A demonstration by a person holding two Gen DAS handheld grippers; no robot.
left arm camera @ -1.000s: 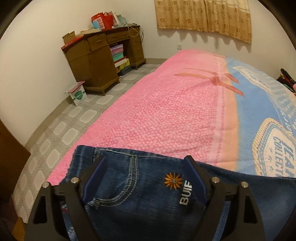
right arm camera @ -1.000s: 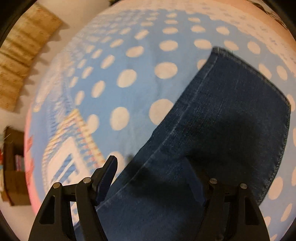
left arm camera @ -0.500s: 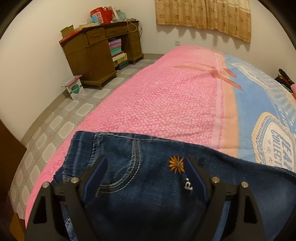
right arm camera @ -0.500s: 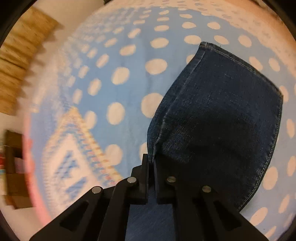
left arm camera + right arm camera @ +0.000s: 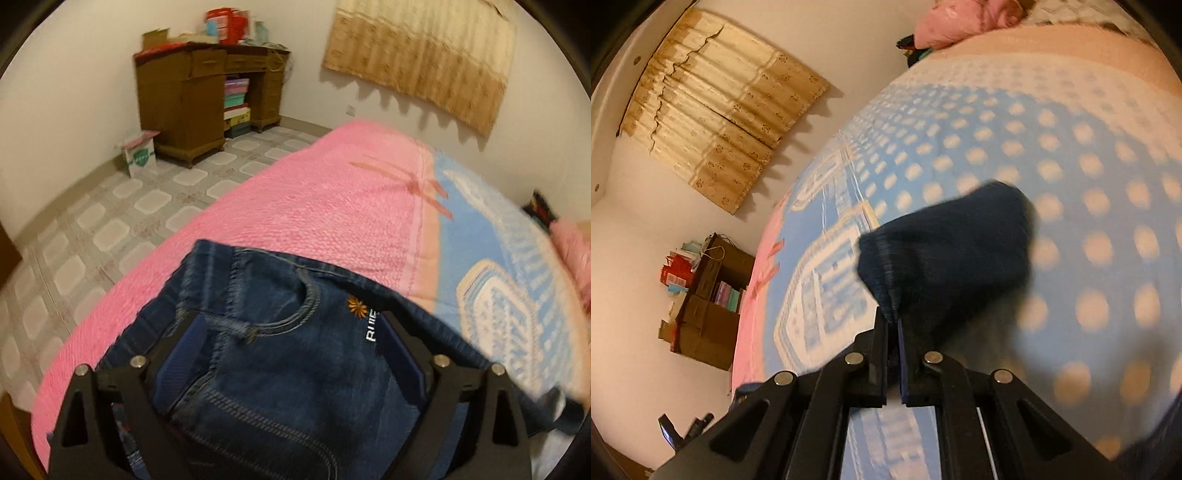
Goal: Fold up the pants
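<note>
Dark blue jeans (image 5: 280, 354) lie on the bed, waistband and front pocket toward the pink side, with an orange flower patch. My left gripper (image 5: 291, 332) is open, its fingers on either side of the pocket area, low over the denim. My right gripper (image 5: 894, 321) is shut on the leg end of the jeans (image 5: 945, 251) and holds it lifted above the blue dotted bedspread (image 5: 1071, 184); the cloth hangs blurred in front of the jaws.
The bed cover is pink (image 5: 314, 206) on the left and blue on the right. A brown desk (image 5: 184, 96) with boxes stands by the far wall, a small carton (image 5: 140, 158) on the tiled floor. A curtain (image 5: 424, 55) hangs behind. Pink pillows (image 5: 953, 22) lie at the bed's far end.
My right gripper closed on the jeans' leg and lifted it off the bed, swinging up. My left gripper stayed open and shifted slightly over the waistband area.
</note>
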